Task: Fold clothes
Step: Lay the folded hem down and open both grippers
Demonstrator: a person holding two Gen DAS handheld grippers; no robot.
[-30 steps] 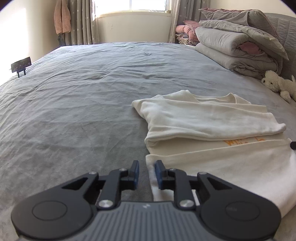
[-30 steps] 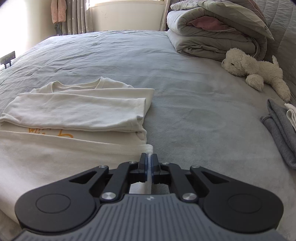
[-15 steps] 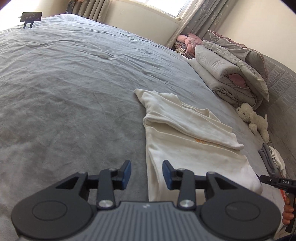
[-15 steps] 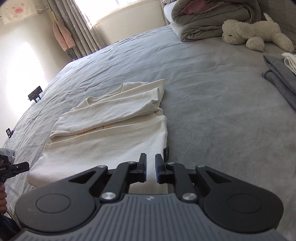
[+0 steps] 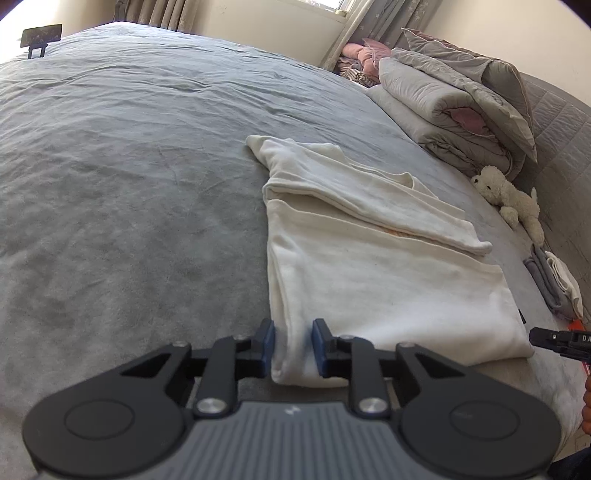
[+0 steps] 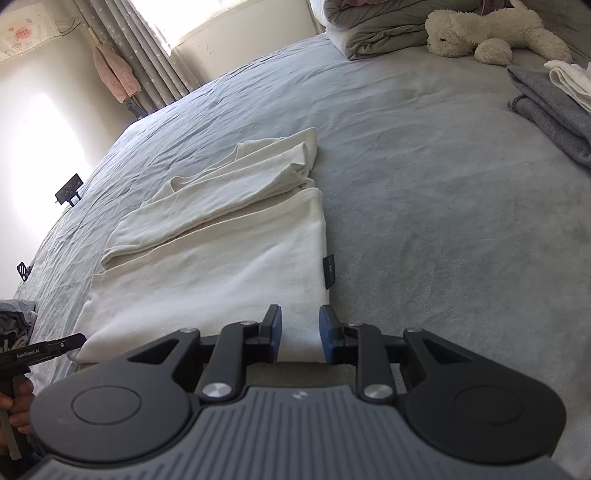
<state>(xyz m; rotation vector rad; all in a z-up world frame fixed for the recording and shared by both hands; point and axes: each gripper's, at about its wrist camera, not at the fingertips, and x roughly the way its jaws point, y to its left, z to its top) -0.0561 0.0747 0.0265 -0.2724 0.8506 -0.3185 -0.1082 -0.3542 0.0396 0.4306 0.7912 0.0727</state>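
Observation:
A cream long-sleeved shirt [image 5: 384,280] [image 6: 221,254] lies folded lengthwise on the grey bed, sleeves laid across its upper part. My left gripper [image 5: 293,349] is open, its blue pads either side of the shirt's near left hem corner. My right gripper [image 6: 300,334] is open too, straddling the near right hem corner, just short of a small black tag [image 6: 329,271]. From the left wrist the right gripper's tip [image 5: 554,341] shows at the right edge. From the right wrist the left gripper's tip [image 6: 48,349] shows at the left edge, held by a hand.
Folded grey and white clothes [image 6: 554,99] [image 5: 554,280] lie to the right of the shirt. A white plush toy [image 5: 511,197] [image 6: 491,31] and piled grey quilts [image 5: 454,107] fill the far right. A small black stand [image 5: 40,37] sits at the bed's far left edge.
Both grippers pulled back and tilted, then came down at the shirt's near hem. The right one, shut a second ago, has opened wide; the left one stays open around the left corner.

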